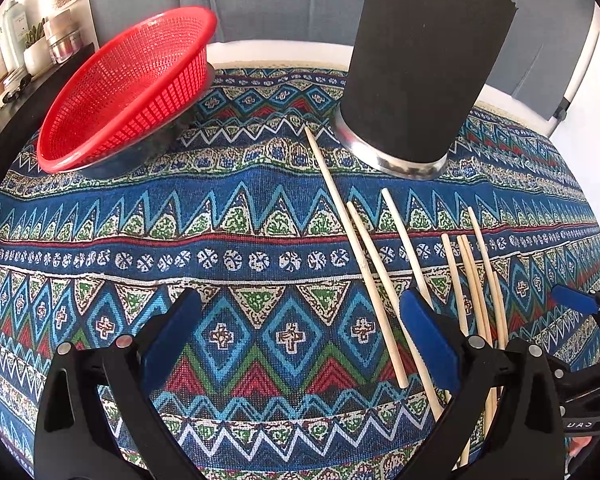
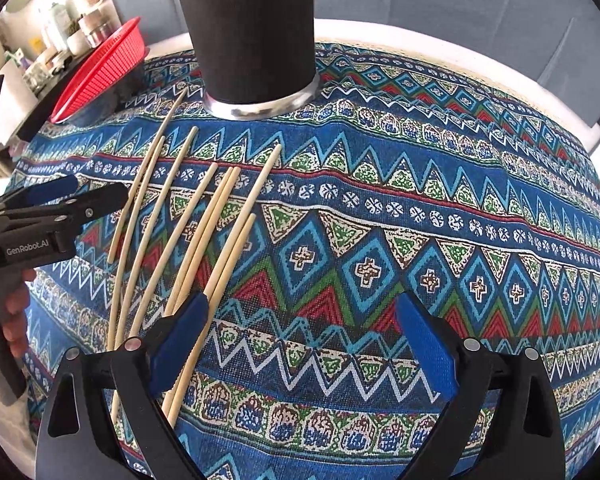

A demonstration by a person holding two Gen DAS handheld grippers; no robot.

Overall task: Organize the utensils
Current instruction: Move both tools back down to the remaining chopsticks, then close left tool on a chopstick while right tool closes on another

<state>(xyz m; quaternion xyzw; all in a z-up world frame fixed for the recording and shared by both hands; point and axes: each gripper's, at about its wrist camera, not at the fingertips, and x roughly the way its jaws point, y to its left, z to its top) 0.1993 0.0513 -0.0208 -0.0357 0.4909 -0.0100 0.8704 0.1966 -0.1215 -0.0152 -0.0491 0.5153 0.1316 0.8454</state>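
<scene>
Several wooden chopsticks [image 1: 376, 268] [image 2: 204, 216] lie loose on the patterned tablecloth [image 1: 180, 220], fanned out in front of a tall black cylindrical holder [image 1: 424, 60] [image 2: 256, 28] with a metal base. My left gripper [image 1: 300, 336] hovers open just left of the chopsticks, its right finger over two of them. My right gripper [image 2: 304, 340] is open too, its left finger above the near ends of the sticks. Nothing is held by either. The left gripper [image 2: 56, 204] also shows at the left edge of the right wrist view, held by a hand.
A red mesh basket [image 1: 128, 92] [image 2: 100, 72] sits tilted on a metal bowl at the back left. A shelf with jars and bottles [image 1: 20, 48] stands beyond the table's left edge. The white table rim [image 2: 460, 60] curves along the back.
</scene>
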